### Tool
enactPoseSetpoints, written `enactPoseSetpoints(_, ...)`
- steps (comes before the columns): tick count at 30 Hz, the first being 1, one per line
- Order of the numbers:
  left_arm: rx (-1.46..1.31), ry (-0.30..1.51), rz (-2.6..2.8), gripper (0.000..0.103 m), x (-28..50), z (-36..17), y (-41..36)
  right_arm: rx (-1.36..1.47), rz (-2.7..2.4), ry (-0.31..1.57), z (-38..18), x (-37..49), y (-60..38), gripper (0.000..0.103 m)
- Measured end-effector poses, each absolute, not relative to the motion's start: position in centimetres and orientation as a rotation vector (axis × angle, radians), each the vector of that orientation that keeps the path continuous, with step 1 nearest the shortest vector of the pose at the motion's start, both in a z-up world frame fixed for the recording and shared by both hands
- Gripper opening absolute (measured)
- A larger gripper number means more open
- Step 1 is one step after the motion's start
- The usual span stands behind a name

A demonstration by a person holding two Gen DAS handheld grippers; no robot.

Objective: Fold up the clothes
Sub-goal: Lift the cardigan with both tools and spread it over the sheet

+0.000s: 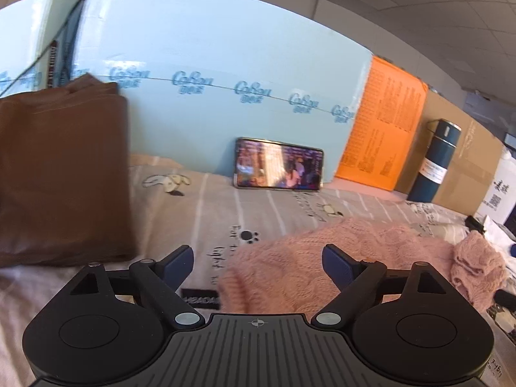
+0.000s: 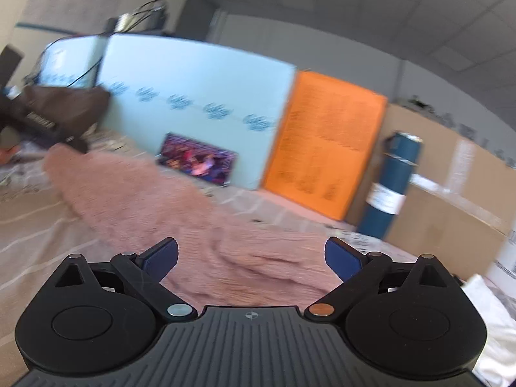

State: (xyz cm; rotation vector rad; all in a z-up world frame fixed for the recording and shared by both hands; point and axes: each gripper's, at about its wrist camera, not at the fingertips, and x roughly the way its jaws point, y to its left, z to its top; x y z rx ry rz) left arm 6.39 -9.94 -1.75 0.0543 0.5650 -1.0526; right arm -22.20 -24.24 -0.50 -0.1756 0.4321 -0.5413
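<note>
A pink knitted sweater lies spread on the printed bedsheet, reaching from the centre to the right. My left gripper hovers open just above its near left edge, nothing between the fingers. In the right wrist view the same pink sweater runs diagonally from upper left toward the camera. My right gripper is open over its near part, holding nothing. A folded brown garment sits at the left; the brown garment shows far left in the right wrist view, with my left gripper's dark body in front of it.
A light blue foam board stands behind the bed with a lit phone leaning on it. An orange sheet, a teal flask and cardboard boxes line the right. White fabric lies at the near right.
</note>
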Motion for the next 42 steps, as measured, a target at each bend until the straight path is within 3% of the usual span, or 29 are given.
enactPoseSetpoints(9, 0.13, 0.677, -1.184, 0.093, 6.7, -3.9, -13.2, 0.105, -0.581, 0.538, -2.0, -19.5, -29.3, 0.095)
enactPoseSetpoints(11, 0.182, 0.643, -1.189, 0.089, 5.7, -4.0, -13.5, 0.134, -0.594, 0.533, -2.1, -19.8, -29.7, 0.076)
enactPoseSetpoints(12, 0.207, 0.626, -1.192, 0.078, 5.3, -4.0, -13.6, 0.146, -0.6, 0.527, -2.0, -19.9, -29.9, 0.069)
enactPoseSetpoints(13, 0.217, 0.613, -1.2, 0.061, 5.0, -3.9, -13.6, 0.162, -0.608, 0.515, -2.0, -20.2, -30.1, 0.056)
enactPoseSetpoints(14, 0.224, 0.601, -1.209, 0.052, 4.8, -3.8, -13.5, 0.182, -0.621, 0.499, -1.9, -20.5, -30.3, 0.041)
enactPoseSetpoints(16, 0.22, 0.583, -1.25, 0.024, 4.6, -3.7, -13.2, 0.218, -0.654, 0.464, -1.6, -21.3, -30.8, 0.023)
enactPoseSetpoints(18, 0.215, 0.525, -1.255, 0.02, 4.0, -3.2, -12.8, 0.229, -0.701, 0.414, -1.0, -22.1, -31.1, 0.019)
enactPoseSetpoints(25, 0.151, 0.348, -1.17, 0.02, 4.2, -0.6, -10.7, 0.279, -0.832, 0.15, 3.1, -25.1, -32.9, 0.017)
enactPoseSetpoints(30, 0.074, 0.363, -1.054, 0.02, 6.9, 0.3, -7.8, 0.39, -0.883, -0.048, 5.8, -27.7, -35.5, 0.016)
enactPoseSetpoints(36, 0.14, 0.49, -1.051, 0.026, 8.2, -1.5, -8.3, 0.571, -0.883, 0.052, 2.2, -28.2, -39.0, 0.016)
enactPoseSetpoints(39, 0.205, 0.476, -1.005, 0.04, 7.9, -1.8, -9.0, 0.603, -0.928, 0.129, 0.4, -28.0, -40.1, 0.018)
enactPoseSetpoints(41, 0.224, 0.441, -0.956, 0.055, 7.9, -1.6, -8.9, 0.591, -1.003, 0.147, -0.3, -28.0, -40.1, 0.033)
enactPoseSetpoints(42, 0.219, 0.412, -0.93, 0.072, 7.9, -1.4, -8.7, 0.571, -1.058, 0.142, -0.5, -28.2, -39.9, 0.036)
